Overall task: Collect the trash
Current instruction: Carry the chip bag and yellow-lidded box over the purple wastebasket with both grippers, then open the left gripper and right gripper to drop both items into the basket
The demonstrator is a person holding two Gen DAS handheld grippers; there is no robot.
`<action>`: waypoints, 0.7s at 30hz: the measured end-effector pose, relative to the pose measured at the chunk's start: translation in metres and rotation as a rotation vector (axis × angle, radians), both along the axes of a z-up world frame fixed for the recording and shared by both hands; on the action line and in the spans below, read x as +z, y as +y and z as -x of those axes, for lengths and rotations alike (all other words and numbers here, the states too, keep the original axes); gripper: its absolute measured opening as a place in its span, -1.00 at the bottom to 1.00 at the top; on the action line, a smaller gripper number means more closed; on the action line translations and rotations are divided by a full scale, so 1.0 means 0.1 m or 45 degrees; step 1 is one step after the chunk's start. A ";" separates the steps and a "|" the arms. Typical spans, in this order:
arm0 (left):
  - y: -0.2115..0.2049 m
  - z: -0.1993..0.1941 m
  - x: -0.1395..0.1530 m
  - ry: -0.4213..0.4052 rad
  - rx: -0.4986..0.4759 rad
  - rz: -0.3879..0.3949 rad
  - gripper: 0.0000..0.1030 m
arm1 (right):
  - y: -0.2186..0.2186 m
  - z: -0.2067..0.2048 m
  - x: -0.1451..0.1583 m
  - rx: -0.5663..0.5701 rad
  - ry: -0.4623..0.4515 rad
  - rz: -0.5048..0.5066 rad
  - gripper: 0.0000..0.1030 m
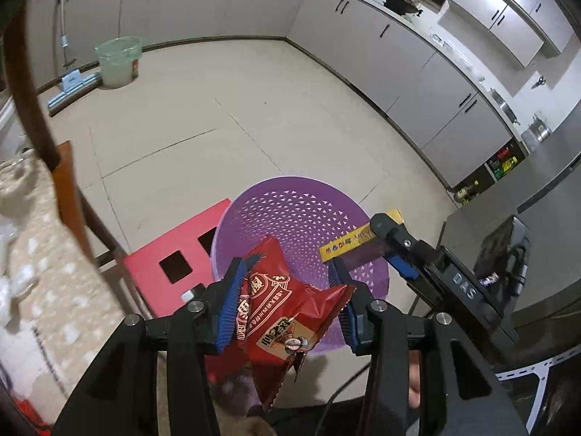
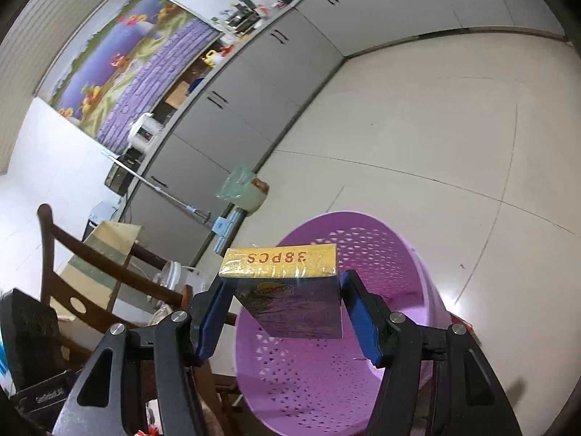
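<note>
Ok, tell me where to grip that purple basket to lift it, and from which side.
Take the purple basket by its upper rim, coming from above with one finger inside and one outside. The wall is thin, perforated and wider than a hand-held gripper's opening, so only the open top edge offers a pinchable lip. Both grippers are currently full.

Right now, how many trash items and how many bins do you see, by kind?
Snack wrapper, red, in left gripper: 1
Box, yellow and purple, in right gripper: 1
Purple basket: 1
Lined bin by the cabinets: 1
Total: 4
</note>
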State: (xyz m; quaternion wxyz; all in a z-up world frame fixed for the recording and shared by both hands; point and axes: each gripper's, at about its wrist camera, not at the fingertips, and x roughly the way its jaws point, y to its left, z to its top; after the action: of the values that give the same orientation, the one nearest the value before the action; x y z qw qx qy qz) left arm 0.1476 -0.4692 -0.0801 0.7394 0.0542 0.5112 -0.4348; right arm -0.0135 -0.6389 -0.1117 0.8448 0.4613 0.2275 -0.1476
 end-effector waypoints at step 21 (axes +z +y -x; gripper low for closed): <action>-0.08 -0.25 -0.83 0.048 0.057 -0.268 0.28 | -0.18 0.03 -0.16 -0.236 0.390 0.142 0.44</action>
State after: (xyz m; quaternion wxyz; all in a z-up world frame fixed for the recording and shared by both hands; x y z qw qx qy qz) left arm 0.1722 -0.4775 -0.1631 0.7294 0.1118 0.5689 -0.3631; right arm -0.0169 -0.6569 -0.1273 0.8074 0.4049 0.3015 -0.3055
